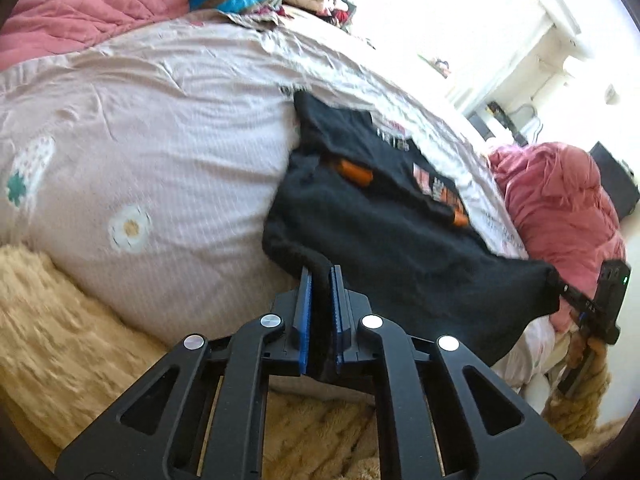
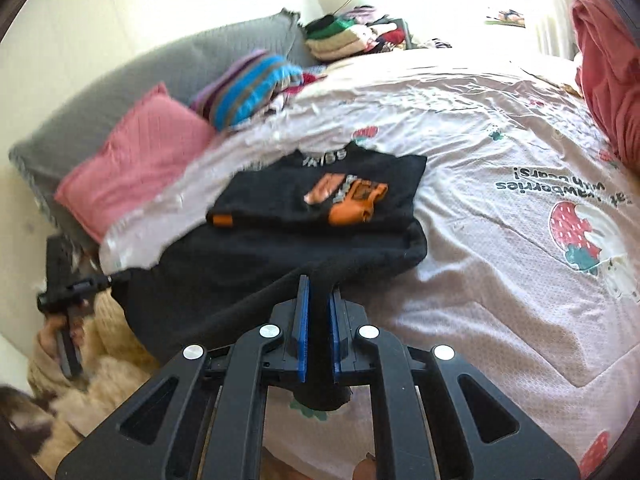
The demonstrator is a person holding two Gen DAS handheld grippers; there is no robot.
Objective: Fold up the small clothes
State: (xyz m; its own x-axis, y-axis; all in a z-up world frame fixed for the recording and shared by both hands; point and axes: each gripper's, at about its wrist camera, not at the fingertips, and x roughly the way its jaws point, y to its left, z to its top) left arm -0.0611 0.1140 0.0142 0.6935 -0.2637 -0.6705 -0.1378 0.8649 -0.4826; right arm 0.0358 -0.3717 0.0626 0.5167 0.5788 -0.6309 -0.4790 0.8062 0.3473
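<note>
A small black sweatshirt (image 1: pixel 384 236) with an orange print lies on the pink bed sheet (image 1: pixel 160 128), its sleeves folded over its front. My left gripper (image 1: pixel 320 276) is shut on one bottom corner of its hem. My right gripper (image 2: pixel 319 286) is shut on the other bottom corner; the sweatshirt (image 2: pixel 320 204) stretches away from it. The hem is lifted and taut between the two grippers. The right gripper also shows in the left wrist view (image 1: pixel 560 286), and the left gripper in the right wrist view (image 2: pixel 120 276).
A pink pillow (image 2: pixel 136 160), a grey cushion (image 2: pixel 168 76) and a striped bundle (image 2: pixel 248 92) lie at the head of the bed. A stack of folded clothes (image 2: pixel 344 36) sits beyond. A crumpled red garment (image 1: pixel 560 208) lies at the bed's edge. A fuzzy beige sleeve (image 1: pixel 60 340) is nearby.
</note>
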